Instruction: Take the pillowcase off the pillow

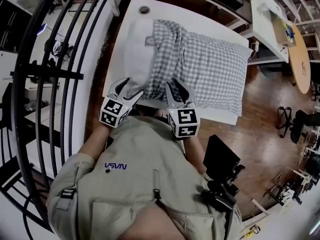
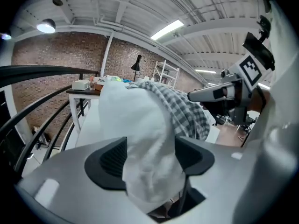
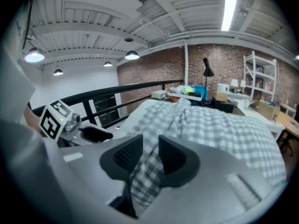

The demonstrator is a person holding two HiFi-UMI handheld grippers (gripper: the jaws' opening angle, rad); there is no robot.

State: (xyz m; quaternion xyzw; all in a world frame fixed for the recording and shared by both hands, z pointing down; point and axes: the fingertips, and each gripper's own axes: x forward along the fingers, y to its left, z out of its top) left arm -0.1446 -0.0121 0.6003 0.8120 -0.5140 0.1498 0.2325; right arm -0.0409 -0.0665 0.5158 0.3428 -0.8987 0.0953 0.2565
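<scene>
Left gripper (image 2: 152, 155) gapes wide, the bare corner of the plump white fabric pillow (image 2: 135, 125) between its jaws. Right gripper (image 3: 150, 157), half open, straddles the hem of the grey-checked cloth pillowcase (image 3: 219, 129), which covers the pillow beyond it.

The white pillow (image 2: 135, 120) corner between the left gripper's (image 2: 150, 157) jaws covers part of both pads. The checked pillowcase (image 3: 145, 176) fold drops out of sight behind the right gripper's (image 3: 148, 155) body. Small items (image 3: 189, 91) far beyond that gripper are too small to tell.
</scene>
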